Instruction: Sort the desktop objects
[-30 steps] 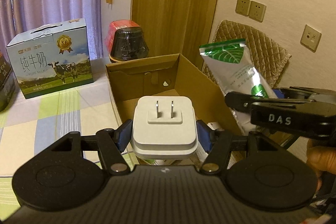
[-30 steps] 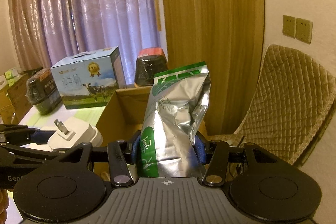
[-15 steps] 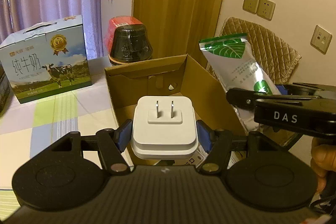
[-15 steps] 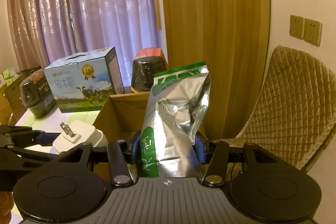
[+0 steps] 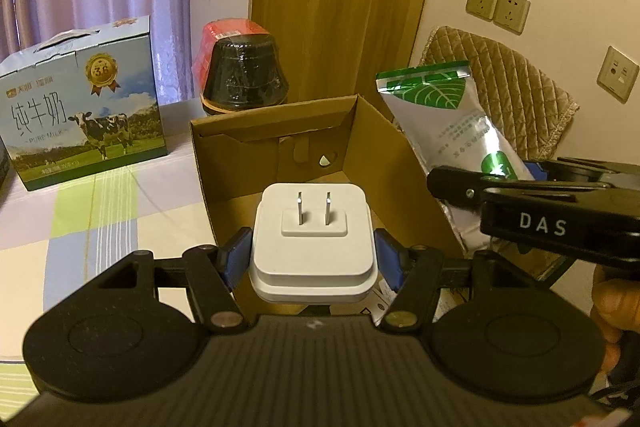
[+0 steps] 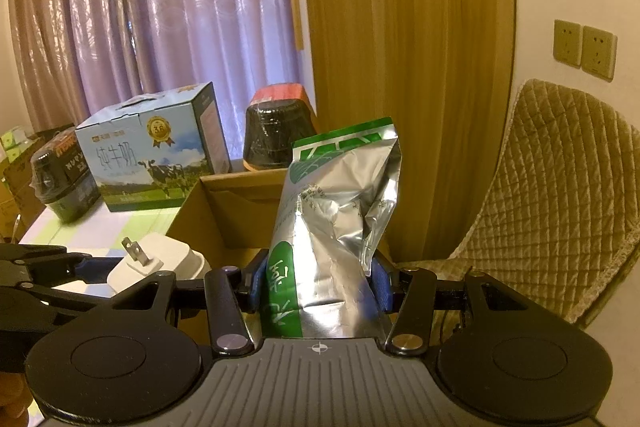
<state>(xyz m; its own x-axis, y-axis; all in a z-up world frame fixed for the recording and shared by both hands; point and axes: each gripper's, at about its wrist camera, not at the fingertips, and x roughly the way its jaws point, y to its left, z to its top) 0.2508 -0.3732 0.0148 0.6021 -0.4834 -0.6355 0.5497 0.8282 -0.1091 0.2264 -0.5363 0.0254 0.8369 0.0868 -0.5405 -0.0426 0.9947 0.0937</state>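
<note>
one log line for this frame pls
left gripper: shut on white plug adapter | right gripper: shut on foil pouch | both above open cardboard box

Left gripper [image 5: 313, 255]: fills the lower part of the left wrist view; blue pads press both sides of a white plug [image 5: 314, 251], prongs pointing up.
Left gripper from the other side: enters the right wrist view at the lower left, level.
Right gripper [image 6: 316, 285]: low centre of the right wrist view, clamped on a foil pouch [image 6: 336, 235] standing upright.
Right hand [image 5: 616, 301]: partly seen at the right edge of the left wrist view, behind its tool.
</note>
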